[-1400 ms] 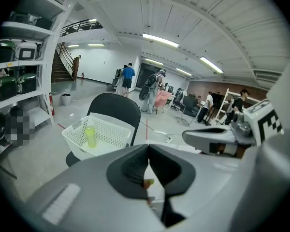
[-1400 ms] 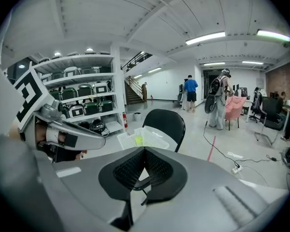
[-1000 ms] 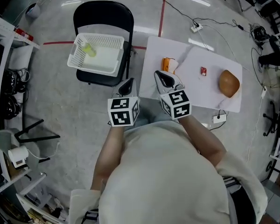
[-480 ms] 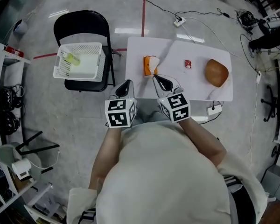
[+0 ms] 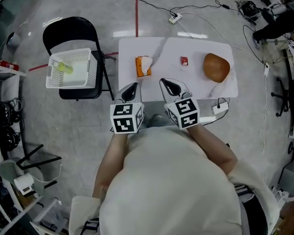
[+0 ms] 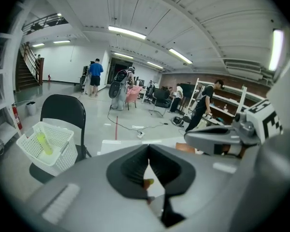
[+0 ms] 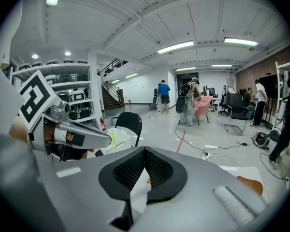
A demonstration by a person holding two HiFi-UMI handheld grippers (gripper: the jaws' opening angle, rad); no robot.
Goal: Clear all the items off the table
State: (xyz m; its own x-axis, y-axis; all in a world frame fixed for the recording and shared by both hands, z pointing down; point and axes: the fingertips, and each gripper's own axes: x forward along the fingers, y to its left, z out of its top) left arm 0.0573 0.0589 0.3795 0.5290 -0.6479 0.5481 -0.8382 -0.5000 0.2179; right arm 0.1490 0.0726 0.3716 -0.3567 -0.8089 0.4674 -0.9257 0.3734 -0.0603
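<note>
Both grippers are held out side by side in front of the person's chest and tipped downward, with their marker cubes turned up toward the head camera. The left gripper (image 5: 131, 88) is seen with its jaws pressed together and nothing between them. The right gripper (image 5: 169, 84) is closed and empty in the same way. Both tips are seen over the near edge of the white table (image 5: 206, 89).

An orange-and-white packet (image 5: 143, 66) lies on the table just beyond the two tips, roughly between them and touched by neither. A small red packet (image 5: 184, 60) lies further right. A brown rounded item (image 5: 216, 66), possibly a loaf though the view is too coarse to be sure, sits near the table's right end, well apart from both grippers.

To the left of the table a white basket (image 5: 70, 68) is set on a black folding chair (image 5: 68, 29), and a yellow-green item (image 5: 64, 67) lies inside it. A power strip (image 5: 175, 18) and trailing cables are seen on the floor beyond the table.
</note>
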